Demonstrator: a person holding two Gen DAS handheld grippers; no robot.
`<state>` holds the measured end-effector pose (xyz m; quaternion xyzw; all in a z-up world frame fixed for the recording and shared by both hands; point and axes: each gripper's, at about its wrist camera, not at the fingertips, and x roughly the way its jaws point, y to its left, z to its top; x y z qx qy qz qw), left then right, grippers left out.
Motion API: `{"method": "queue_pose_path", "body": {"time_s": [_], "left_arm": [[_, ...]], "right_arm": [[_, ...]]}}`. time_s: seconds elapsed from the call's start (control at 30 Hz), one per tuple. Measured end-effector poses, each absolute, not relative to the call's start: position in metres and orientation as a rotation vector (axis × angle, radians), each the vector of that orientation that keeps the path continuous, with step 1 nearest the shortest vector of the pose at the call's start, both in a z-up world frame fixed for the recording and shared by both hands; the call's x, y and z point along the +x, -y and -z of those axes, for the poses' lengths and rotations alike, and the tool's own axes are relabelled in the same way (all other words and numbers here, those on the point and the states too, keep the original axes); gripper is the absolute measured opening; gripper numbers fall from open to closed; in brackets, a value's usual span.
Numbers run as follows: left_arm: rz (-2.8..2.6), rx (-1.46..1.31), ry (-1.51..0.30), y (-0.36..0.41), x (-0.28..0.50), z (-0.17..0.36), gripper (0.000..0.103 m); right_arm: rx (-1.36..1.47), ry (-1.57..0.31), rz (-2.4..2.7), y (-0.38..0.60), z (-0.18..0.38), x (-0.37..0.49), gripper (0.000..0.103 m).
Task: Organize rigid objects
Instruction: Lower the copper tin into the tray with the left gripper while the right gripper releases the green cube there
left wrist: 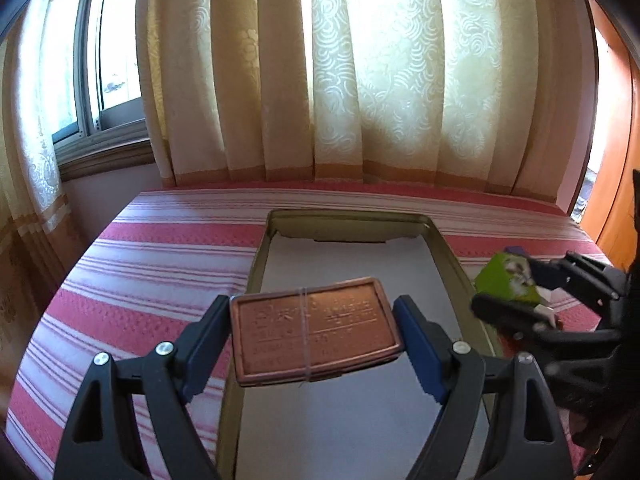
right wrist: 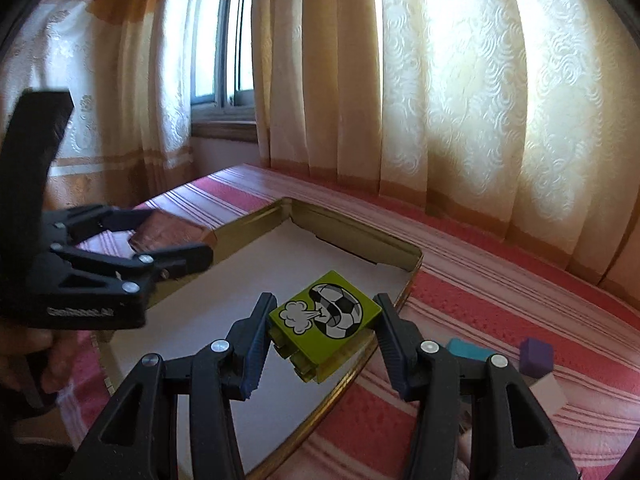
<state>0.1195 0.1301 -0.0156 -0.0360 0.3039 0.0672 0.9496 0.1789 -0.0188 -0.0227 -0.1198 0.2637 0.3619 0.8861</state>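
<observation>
copper tin embossing illegible | green brick studs shadowed | tray foot cropped

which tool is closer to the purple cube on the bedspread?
Right. The right tool, shut on the green football block over the tray's right rim, sits just beside the purple cube. The left tool, gripping the copper tin, is across the tray.

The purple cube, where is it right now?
In the right wrist view, the purple cube sits on the striped cloth at the right, outside the tray, beside a teal block.
</observation>
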Motion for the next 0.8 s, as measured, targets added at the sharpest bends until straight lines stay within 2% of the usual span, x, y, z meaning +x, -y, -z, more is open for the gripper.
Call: {"method": "queue_pose_path", "body": {"time_s": [0.23,0.8], "left_arm": [[-0.154,-0.055,-0.711,-0.136,0.147,0.024,0.082],[-0.192,0.027,-0.791,-0.129,0.177,0.027,0.082]], "right_arm": [[-0.265,-0.586,-0.739,0.002,0.030,0.201,0.052],[-0.315,-0.665,-0.712,-0.025,0.043,0.221,0.052]]}}
